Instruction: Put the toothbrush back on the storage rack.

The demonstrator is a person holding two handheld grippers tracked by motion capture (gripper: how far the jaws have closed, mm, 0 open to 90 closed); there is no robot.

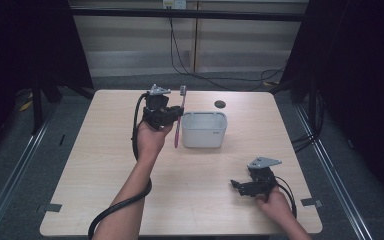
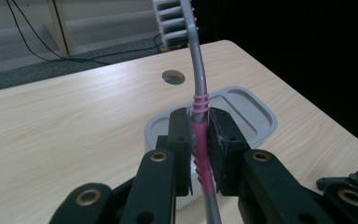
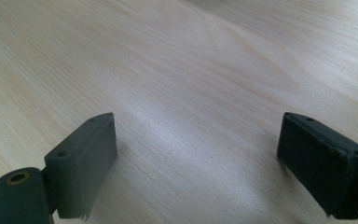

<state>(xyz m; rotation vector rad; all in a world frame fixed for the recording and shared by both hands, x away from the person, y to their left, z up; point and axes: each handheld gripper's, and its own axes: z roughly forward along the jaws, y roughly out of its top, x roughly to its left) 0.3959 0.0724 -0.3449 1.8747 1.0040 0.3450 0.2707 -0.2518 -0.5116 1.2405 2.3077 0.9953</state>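
A pink and grey toothbrush stands nearly upright, bristles up, just left of a grey rectangular tub near the table's middle. My left gripper is shut on the toothbrush handle. In the left gripper view the two pads clamp the pink ribbed grip of the toothbrush, with the bristle head at the top and the tub behind and below. My right gripper rests low over the table at the front right, its jaws wide open with only bare wood between the pads.
The wooden table has a dark round hole behind the tub. Black cables trail from both grippers and across the floor at the back. Dark curtains flank both sides.
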